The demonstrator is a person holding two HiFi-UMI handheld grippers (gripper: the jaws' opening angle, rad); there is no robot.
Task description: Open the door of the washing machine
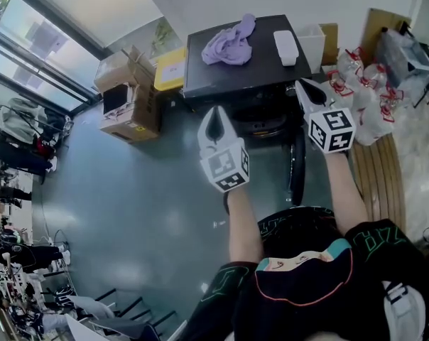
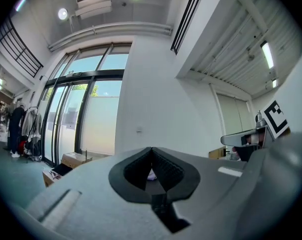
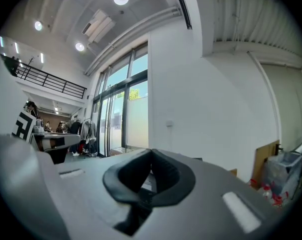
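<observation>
Plainly, the 2 grippers are badly placed for the job as they stand: the left gripper (image 1: 216, 125) and the right gripper (image 1: 305, 89) are both clenched with nothing between their jaws, and both point out level over the front edge of the washing machine (image 1: 264, 73), which stands just ahead of the person against the white wall. The door sits lower, on the dark front face (image 1: 261, 118) under the black top, and the head view looks too steeply down to show its handle. A dark curved panel (image 1: 297, 168) hangs by the right forearm; whether that is the door already swung out cannot be told. The likely trouble is a closed gripper sliding off the handle instead of hooking it, so 1 pair of jaws would need to part first. Reaching in too high could sweep the purple cloth (image 1: 230, 40) or the white box (image 1: 285, 47) off the top. A wide right-hand swing could snag the plastic bags (image 1: 364, 98) beside the machine.
</observation>
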